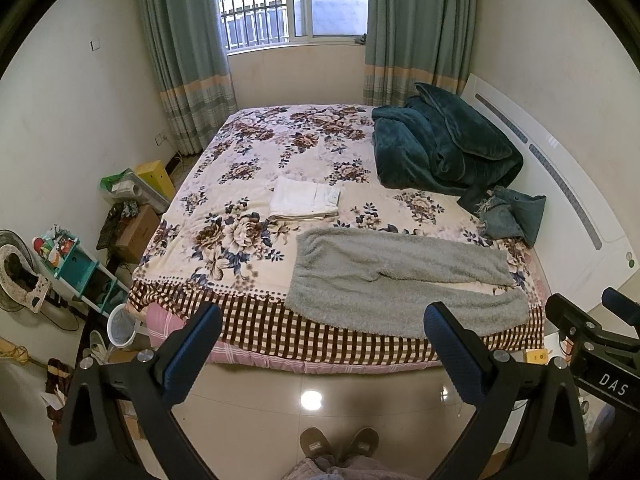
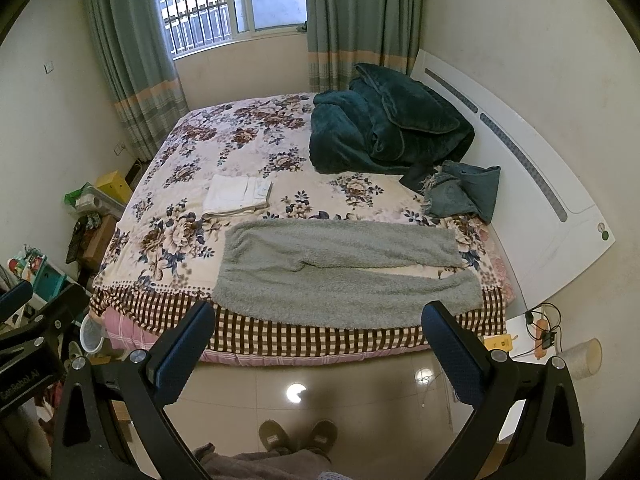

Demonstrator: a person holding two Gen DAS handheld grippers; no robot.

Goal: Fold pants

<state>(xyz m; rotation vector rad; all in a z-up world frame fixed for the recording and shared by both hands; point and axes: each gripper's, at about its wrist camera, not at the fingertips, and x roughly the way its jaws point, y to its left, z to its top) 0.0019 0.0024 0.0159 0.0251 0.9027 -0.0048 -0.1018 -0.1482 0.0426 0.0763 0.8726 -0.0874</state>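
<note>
Grey fleece pants (image 1: 400, 276) (image 2: 336, 268) lie spread flat along the near edge of the bed, waistband at the left, both legs stretched to the right with a narrow gap between them. My left gripper (image 1: 322, 316) hangs open in front of the bed, above the floor, short of the pants. My right gripper (image 2: 318, 314) is open too, at the same distance from the bed edge. Neither holds anything. The right gripper's body shows at the right edge of the left wrist view.
A folded white garment (image 1: 304, 202) lies mid-bed. A dark teal blanket heap (image 1: 440, 148) and crumpled jeans (image 1: 512, 214) sit by the white headboard (image 1: 560, 184). Boxes, a shelf and a bin (image 1: 120, 330) crowd the left floor. The person's slippers (image 1: 340, 444) stand on the tiles.
</note>
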